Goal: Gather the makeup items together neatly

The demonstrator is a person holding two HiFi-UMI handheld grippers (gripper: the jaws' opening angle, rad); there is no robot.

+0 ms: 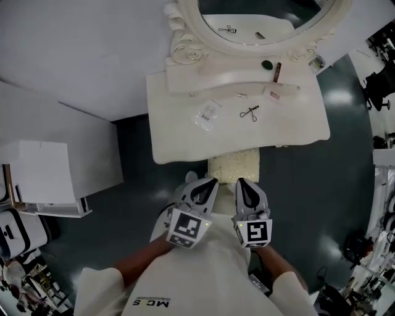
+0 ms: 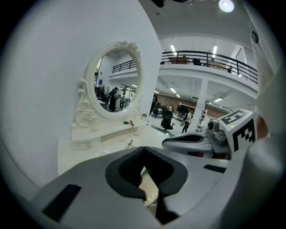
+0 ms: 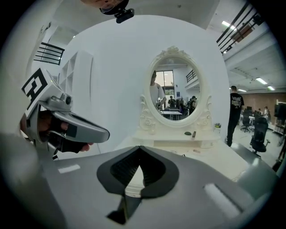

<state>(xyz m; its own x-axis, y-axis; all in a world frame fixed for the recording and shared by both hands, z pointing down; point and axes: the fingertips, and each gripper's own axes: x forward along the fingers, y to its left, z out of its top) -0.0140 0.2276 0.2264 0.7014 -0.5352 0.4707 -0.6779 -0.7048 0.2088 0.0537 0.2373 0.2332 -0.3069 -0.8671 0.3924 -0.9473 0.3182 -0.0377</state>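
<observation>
Over on the vanity table (image 1: 296, 126), zero gathering done yet: eyelash curler (image 1: 249, 112) and clear packet (image 1: 207, 115) lying apart, round compact (image 1: 266, 64) and dark tube (image 1: 278, 72) up on the shelf (image 1: 216, 79). Whole job left, looks like. Left gripper (image 1: 207, 183) and right gripper (image 1: 245, 184) both clenched, empty, well short of the table.

Ahead of your jaws stands a cream-white dressing table (image 1: 179, 133) with an oval carved-frame mirror (image 3: 175, 91), set against a plain white wall (image 1: 74, 49). Just beyond the jaw tips, a cream cushioned stool (image 1: 233, 166) sits on the dark glossy floor (image 1: 321, 185). Well left of the jaws is a white shelf unit (image 1: 43, 179). To their right, a black-railed balcony (image 2: 205, 58) runs under bright ceiling lights (image 2: 226, 5).
</observation>
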